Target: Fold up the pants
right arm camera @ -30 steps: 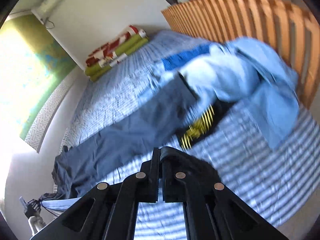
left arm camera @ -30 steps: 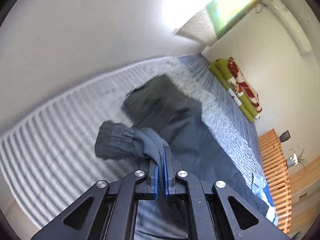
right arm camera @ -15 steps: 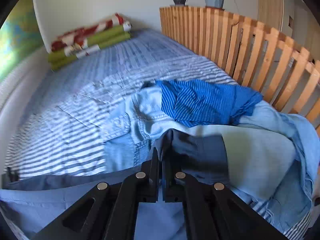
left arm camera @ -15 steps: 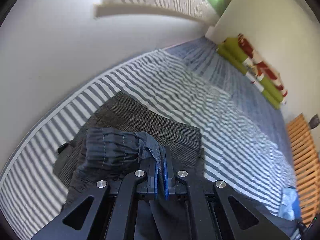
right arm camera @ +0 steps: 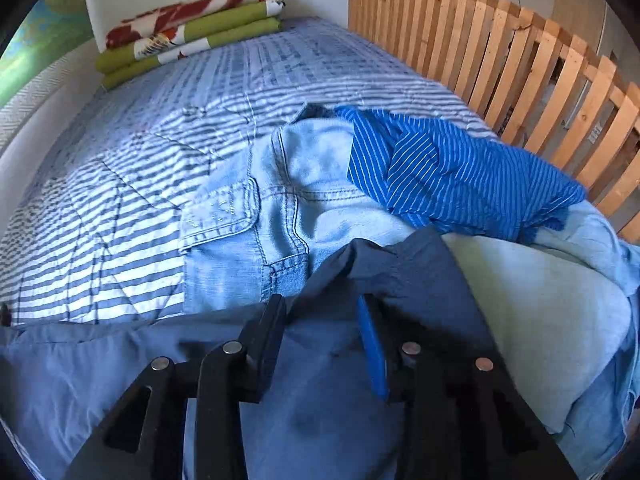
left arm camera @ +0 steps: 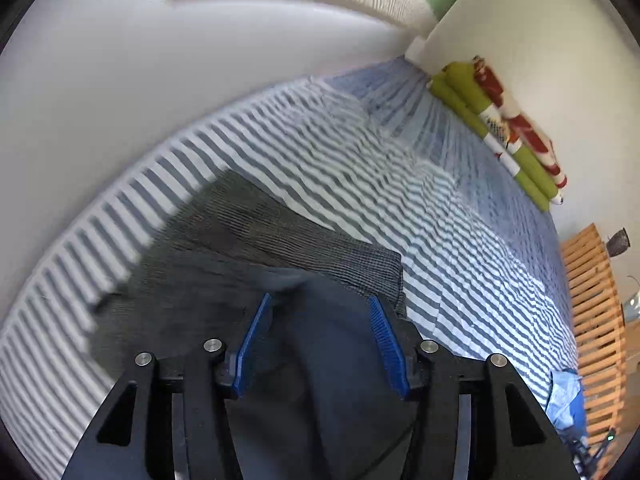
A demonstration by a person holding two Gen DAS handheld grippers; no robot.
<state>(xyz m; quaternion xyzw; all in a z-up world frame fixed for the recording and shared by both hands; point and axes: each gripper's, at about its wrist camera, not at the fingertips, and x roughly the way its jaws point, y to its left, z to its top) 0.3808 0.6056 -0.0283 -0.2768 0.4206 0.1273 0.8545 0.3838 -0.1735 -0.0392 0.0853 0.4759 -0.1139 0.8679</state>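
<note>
Your left gripper (left arm camera: 320, 340) stands with its jaws spread wide and nothing between them, low over the dark navy pants (left arm camera: 320, 400), which lie on the striped bed (left arm camera: 420, 200). That end of the pants rests partly on a grey checked garment (left arm camera: 288, 232), probably a piece already folded, so the overlap looks like the start of a stack near the bed's edge. Your right gripper (right arm camera: 324, 320) is likewise parted and empty, just above the other end of the pants (right arm camera: 320, 400), where the cloth lies loose and flat enough to take a crease. Beyond that end sits a heap waiting its turn: pale jeans (right arm camera: 260, 220) touching the pants, with a blue striped shirt (right arm camera: 460, 176) on top. Farther off, folded blankets (right arm camera: 192, 24) lie against the wall, and a wooden slatted rail (right arm camera: 500, 52) runs along the bed's side.
</note>
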